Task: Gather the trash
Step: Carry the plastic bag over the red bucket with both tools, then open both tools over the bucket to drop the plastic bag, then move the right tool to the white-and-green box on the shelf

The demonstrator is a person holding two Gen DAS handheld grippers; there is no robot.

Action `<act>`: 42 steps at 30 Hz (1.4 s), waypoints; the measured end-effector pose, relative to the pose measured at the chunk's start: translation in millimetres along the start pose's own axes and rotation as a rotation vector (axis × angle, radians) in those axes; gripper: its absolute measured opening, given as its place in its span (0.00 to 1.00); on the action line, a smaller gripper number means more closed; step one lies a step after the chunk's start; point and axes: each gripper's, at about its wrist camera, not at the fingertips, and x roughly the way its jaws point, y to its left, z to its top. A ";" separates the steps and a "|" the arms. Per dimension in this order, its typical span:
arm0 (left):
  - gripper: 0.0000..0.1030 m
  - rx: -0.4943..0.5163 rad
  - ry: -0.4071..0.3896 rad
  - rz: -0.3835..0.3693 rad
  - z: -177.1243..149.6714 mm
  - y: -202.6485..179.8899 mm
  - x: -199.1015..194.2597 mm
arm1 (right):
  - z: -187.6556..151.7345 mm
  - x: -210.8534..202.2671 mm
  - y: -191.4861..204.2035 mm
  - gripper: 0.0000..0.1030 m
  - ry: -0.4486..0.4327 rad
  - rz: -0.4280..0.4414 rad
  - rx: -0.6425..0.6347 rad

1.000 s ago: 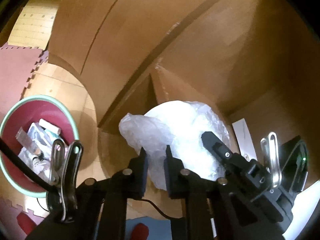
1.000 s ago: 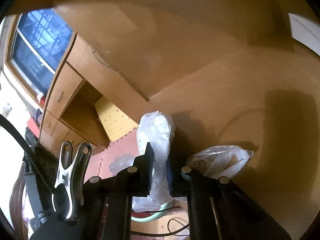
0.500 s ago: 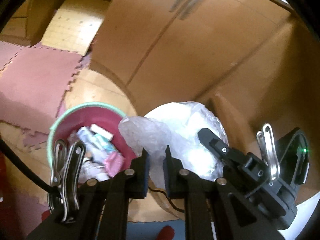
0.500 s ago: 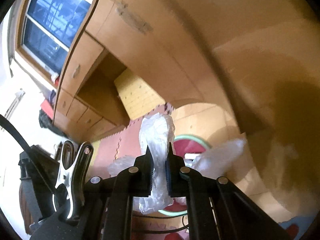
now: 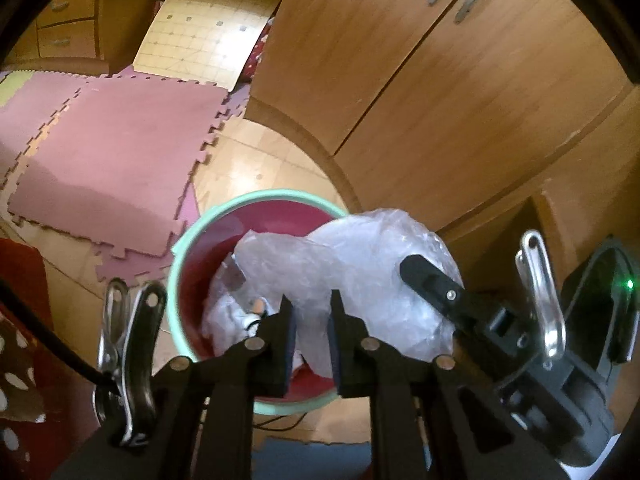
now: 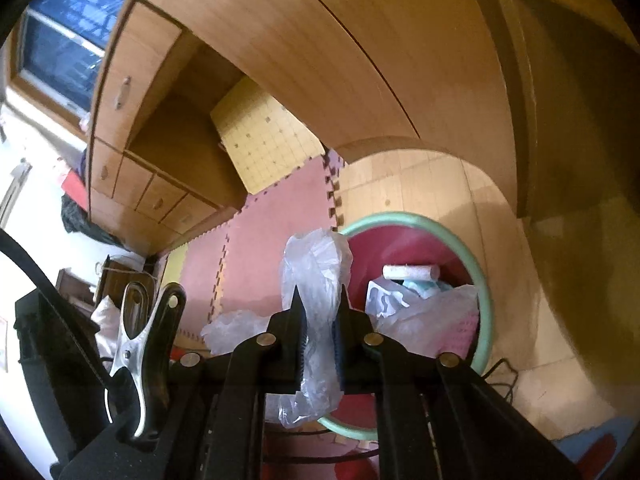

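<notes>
Both grippers hang above the green-rimmed bin [image 5: 188,240], each with the clear plastic bag [image 5: 360,256] between its jaws. The left gripper [image 5: 310,320] and the right gripper [image 6: 320,312] are both easing open, plastic still pinched between their pads. Crumpled wrappers [image 6: 408,276] lie inside the bin.

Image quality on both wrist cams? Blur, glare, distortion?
Left wrist: strong fisheye bowing of the cupboards, warm light, plastic bag bright but readable, little blur. Right wrist: window corner smeared, left edge blown out white, heavy shadow at right.
</notes>
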 end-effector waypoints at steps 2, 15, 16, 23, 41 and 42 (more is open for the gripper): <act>0.19 -0.003 0.002 0.021 1.3 4.2 1.7 | 1.8 6.4 -5.4 0.22 0.006 -0.002 0.030; 0.29 -0.010 0.006 0.058 0.9 13.6 -8.0 | 2.6 9.3 -2.6 0.28 0.000 -0.047 0.023; 0.29 -0.003 0.004 0.056 -0.1 11.1 -10.0 | 2.5 6.0 -0.6 0.28 -0.002 -0.045 0.013; 0.31 0.046 -0.008 0.050 -7.9 -6.3 -22.5 | -4.2 -30.5 9.0 0.28 -0.041 -0.027 -0.046; 0.32 0.292 -0.035 -0.079 -42.6 -131.2 -58.3 | -35.3 -196.2 -6.6 0.28 -0.248 -0.116 -0.143; 0.32 0.304 -0.036 -0.089 -45.1 -140.5 -60.1 | -38.4 -208.1 -9.4 0.28 -0.262 -0.130 -0.143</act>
